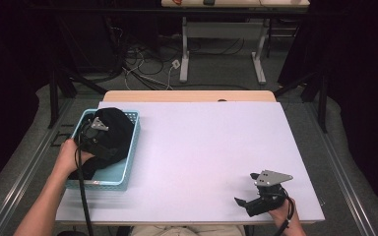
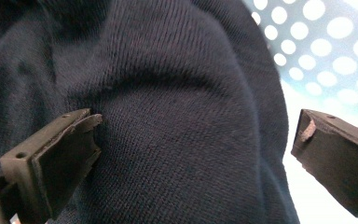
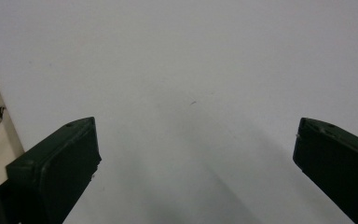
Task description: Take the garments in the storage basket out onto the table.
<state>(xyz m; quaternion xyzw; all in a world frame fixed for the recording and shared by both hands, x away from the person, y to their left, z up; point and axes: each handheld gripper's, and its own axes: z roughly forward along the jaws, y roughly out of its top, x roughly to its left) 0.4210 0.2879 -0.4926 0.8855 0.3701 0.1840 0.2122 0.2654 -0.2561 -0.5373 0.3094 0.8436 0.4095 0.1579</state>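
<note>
White worktop [image 1: 202,147] carries a pale blue perforated plastic basket [image 1: 130,147] holding the dark knitted garment [image 1: 110,130]; left tongs [image 2: 193,135] gape wide against it, right tongs [image 1: 243,200] idle, gaping, empty: a shallow pinch might slip off the knit.

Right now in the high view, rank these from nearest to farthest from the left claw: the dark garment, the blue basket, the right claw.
1. Dark garment: directly under the open left claw, inside the basket.
2. Blue basket: around the garment, at the table's left edge.
3. Right claw: far across the table, near its front right corner.
</note>
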